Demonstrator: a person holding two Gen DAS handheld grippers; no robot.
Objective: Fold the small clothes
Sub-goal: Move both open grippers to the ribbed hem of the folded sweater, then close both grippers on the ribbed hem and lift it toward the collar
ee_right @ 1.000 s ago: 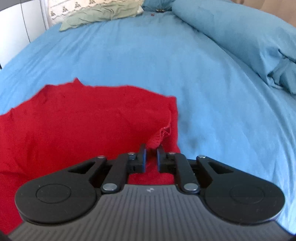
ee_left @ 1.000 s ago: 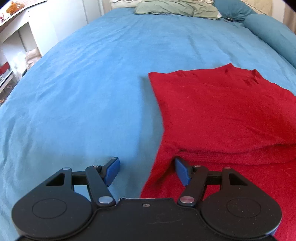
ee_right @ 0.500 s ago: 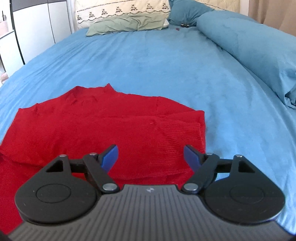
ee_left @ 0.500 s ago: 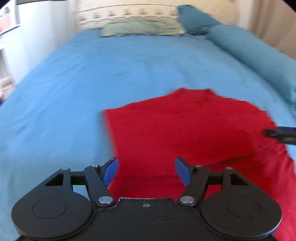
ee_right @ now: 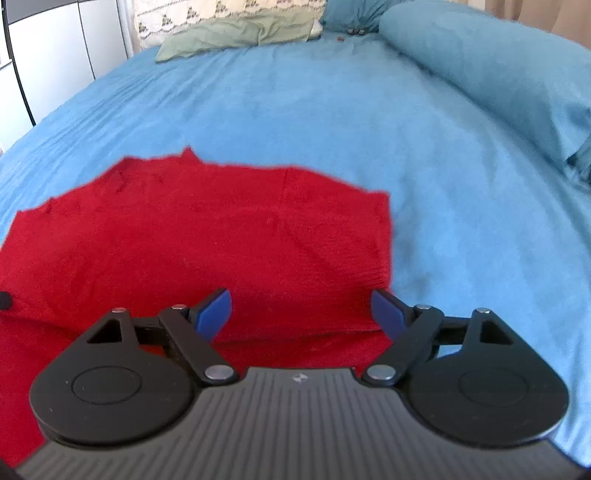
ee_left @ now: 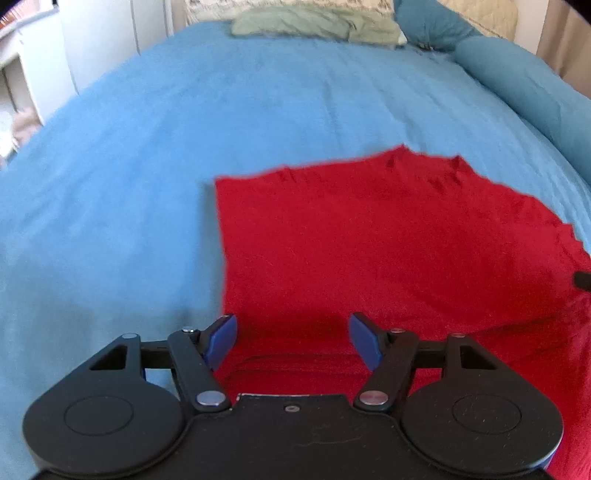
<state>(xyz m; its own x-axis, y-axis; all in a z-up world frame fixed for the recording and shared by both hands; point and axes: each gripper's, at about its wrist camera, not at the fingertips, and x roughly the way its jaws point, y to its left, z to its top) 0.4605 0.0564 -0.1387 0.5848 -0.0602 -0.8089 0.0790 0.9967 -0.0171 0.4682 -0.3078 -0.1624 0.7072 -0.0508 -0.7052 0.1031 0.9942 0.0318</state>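
A red knit garment (ee_left: 369, 236) lies folded over on the blue bedspread (ee_left: 184, 129); a doubled layer ends in a fold line near both grippers. It also shows in the right wrist view (ee_right: 207, 236). My left gripper (ee_left: 291, 338) is open and empty, hovering above the garment's near left part. My right gripper (ee_right: 301, 314) is open and empty above the garment's near right part, close to its right edge. A tip of the right gripper shows at the far right of the left wrist view (ee_left: 583, 280).
Pillows (ee_right: 236, 35) lie at the head of the bed. A rolled blue duvet (ee_right: 498, 74) runs along the bed's right side. White furniture (ee_left: 33, 85) stands to the left of the bed.
My right gripper opened and let go of the garment's edge, which now lies flat. Both grippers pulled back and up; the left one shifted right over the garment.
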